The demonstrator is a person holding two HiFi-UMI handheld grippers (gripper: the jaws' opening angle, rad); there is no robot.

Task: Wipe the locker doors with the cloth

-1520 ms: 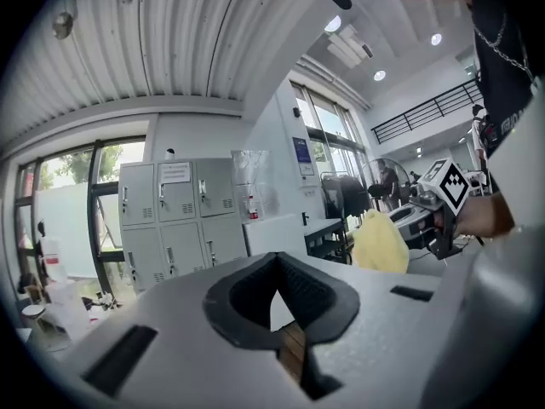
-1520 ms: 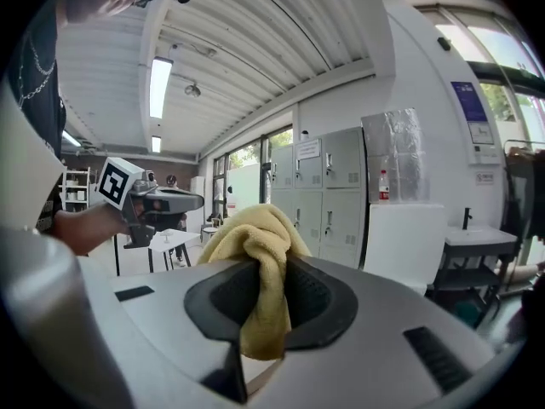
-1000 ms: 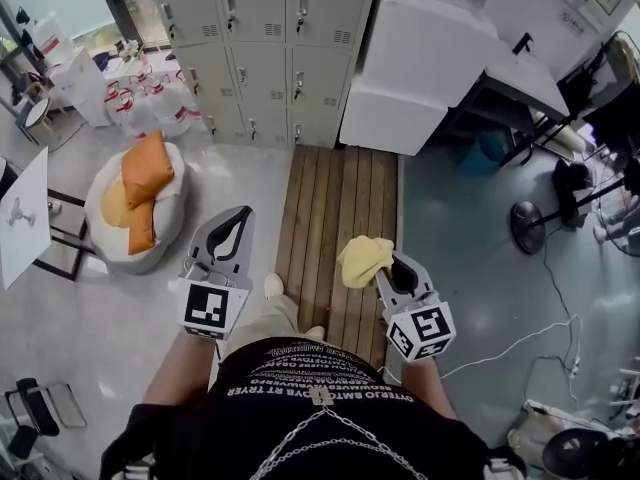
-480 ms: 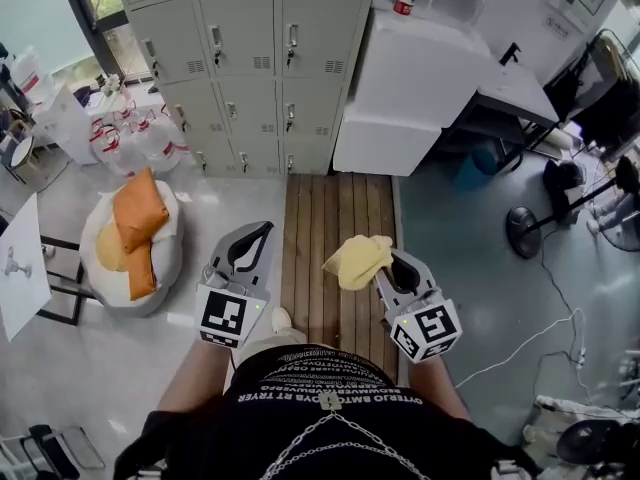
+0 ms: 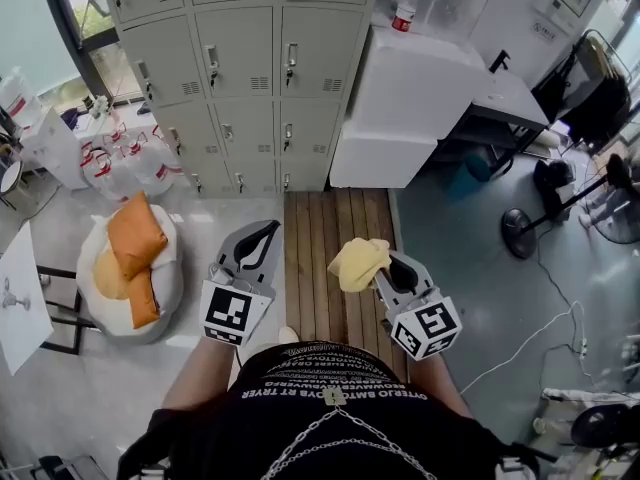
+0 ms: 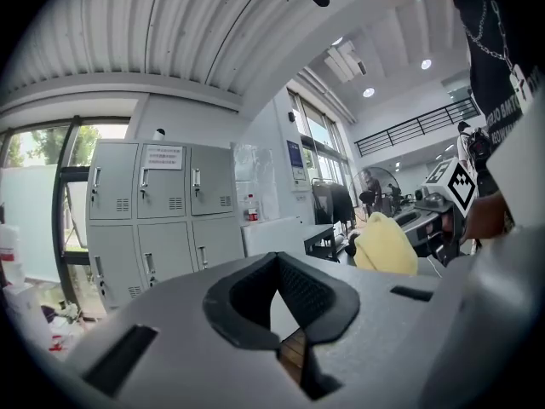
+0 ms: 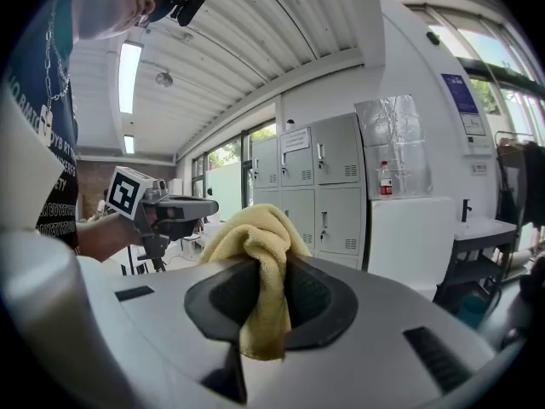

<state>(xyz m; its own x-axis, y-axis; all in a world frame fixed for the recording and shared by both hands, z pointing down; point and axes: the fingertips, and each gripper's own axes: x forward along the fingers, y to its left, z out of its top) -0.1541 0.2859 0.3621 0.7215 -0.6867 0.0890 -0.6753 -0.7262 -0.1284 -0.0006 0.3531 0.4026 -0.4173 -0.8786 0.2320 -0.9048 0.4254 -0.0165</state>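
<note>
The cloth (image 5: 360,262) is a soft, pale yellow terry piece, bunched into a rounded lump just right of the frame's middle in the head view. The right hand-held gripper (image 5: 386,270) has its jaws closed on it: in the right gripper view a fold is pinched between the dark ribbed pads, a tail hangs down below them, and the bulk mushrooms above the tips. The left hand-held gripper (image 5: 264,236) sits level with it to the left, apart from the cloth, its smooth grey jaws brought together at the tips with nothing between them. Each tool carries a white cube with a black square marker at its near end.

Beneath both tools a strip of brown wooden planks (image 5: 340,218) runs straight up the frame, open along its length, to the foot of the lockers (image 5: 250,58). These are grey sheet-metal doors in a grid across the upper middle, flat-faced, each with a slotted vent and a small upright handle; they stand well apart from the cloth. A boxy white cabinet (image 5: 410,88) butts against their right edge, narrowing that side, with a red-labelled bottle (image 5: 404,6) on top. At left, on glossy pale floor, lies a round white beanbag (image 5: 165,268) with orange cushions (image 5: 135,248)
</note>
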